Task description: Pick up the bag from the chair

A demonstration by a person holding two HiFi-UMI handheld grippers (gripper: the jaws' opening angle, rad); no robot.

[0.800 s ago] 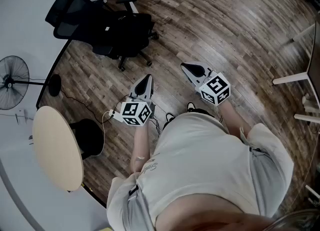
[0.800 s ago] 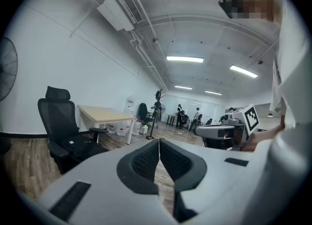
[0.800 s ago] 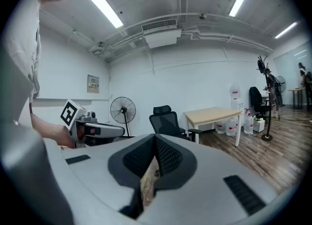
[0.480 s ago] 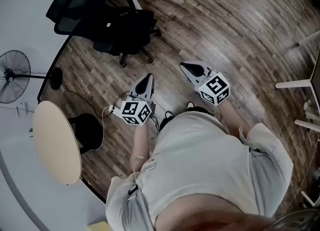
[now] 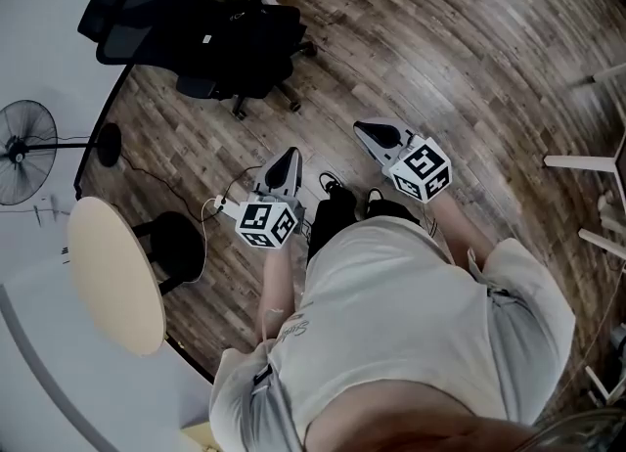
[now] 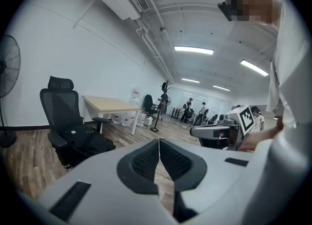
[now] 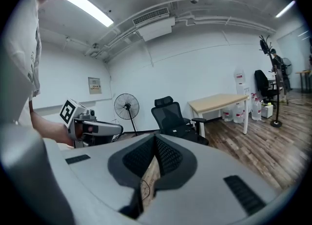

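Note:
A black bag (image 5: 240, 41) lies on the seat of a black office chair (image 5: 147, 10) at the upper left of the head view. The same bag (image 6: 90, 142) and chair (image 6: 61, 114) show at the left of the left gripper view, and the chair (image 7: 169, 117) stands in the middle distance of the right gripper view. My left gripper (image 5: 288, 157) and right gripper (image 5: 366, 131) hang over bare floor, well short of the chair. Both point toward it. Each has its jaws pressed together with nothing between them.
A standing fan (image 5: 23, 157) and a round table (image 5: 115, 274) are at the left, with a cable (image 5: 217, 207) on the wood floor beside the table. A desk (image 6: 110, 105) stands just past the chair. White furniture legs (image 5: 579, 157) sit at the right edge.
The person has stepped a little forward; a dark shoe and trouser leg now show between the grippers. Both grippers stay shut and keep about the same place in the view.

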